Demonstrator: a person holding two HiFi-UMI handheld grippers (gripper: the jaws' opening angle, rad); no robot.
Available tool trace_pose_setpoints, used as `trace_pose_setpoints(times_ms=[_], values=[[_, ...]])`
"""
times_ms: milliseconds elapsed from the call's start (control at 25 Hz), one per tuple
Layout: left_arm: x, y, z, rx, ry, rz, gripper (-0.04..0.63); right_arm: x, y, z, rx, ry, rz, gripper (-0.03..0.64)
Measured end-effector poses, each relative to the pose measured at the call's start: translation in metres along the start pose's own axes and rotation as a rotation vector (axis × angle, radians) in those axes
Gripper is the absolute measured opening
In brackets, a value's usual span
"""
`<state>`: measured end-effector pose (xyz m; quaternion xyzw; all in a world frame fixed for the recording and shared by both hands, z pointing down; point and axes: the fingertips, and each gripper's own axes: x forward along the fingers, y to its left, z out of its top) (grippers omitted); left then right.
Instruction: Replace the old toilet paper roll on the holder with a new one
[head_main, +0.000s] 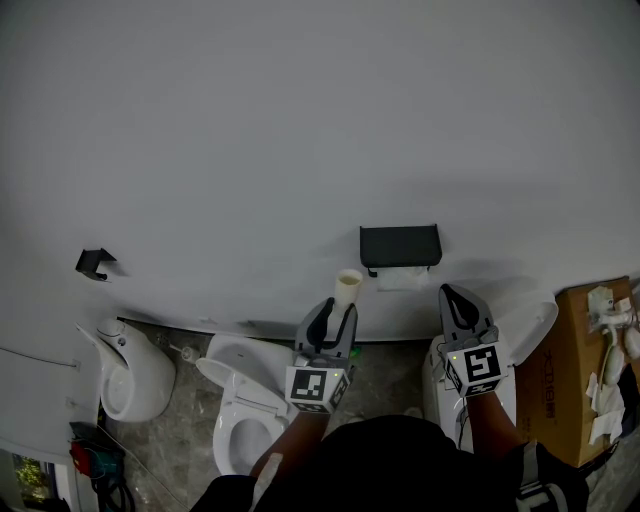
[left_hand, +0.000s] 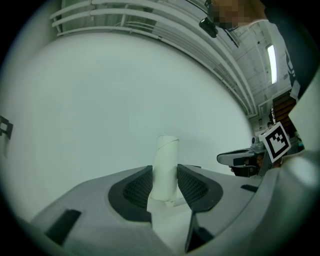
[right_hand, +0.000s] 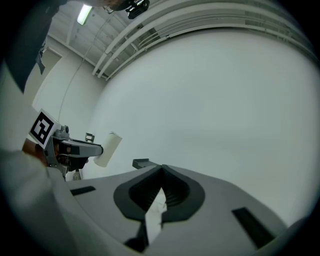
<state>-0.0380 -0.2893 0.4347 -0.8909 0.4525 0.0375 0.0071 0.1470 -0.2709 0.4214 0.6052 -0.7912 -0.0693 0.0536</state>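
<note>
Core (head_main: 347, 288) of the old roll | off the holder (head_main: 400, 245), pinched upright between left gripper (head_main: 335, 314) pads, probably for discarding | right gripper (head_main: 455, 298) jaws closed, seemingly empty, near holder, free for the new roll | new roll unseen

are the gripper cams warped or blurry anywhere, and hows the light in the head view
Head view: dim, flat light, the wall darkens toward the corners, and the black holder stays crisp. Left gripper view: strong fisheye inside a dark round border, the ceiling rails bend, and the cardboard tube is clear. Right gripper view: same fisheye, with mild glare from the ceiling light.
</note>
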Motion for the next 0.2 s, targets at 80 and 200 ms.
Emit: trace_pose_setpoints(times_ms=[80,200], values=[[-0.0007,0.0001,0.0005,0.006,-0.007,-0.001,0.153,-0.0010,0.0004,-0.0010,-0.004,0.001,-0.002,0.002],[-0.0020,0.0001,-0.0022,0.000,0.005,-0.004,0.153,-0.0016,0.0019,-0.0013,-0.008,0.002,-0.004,0.002]])
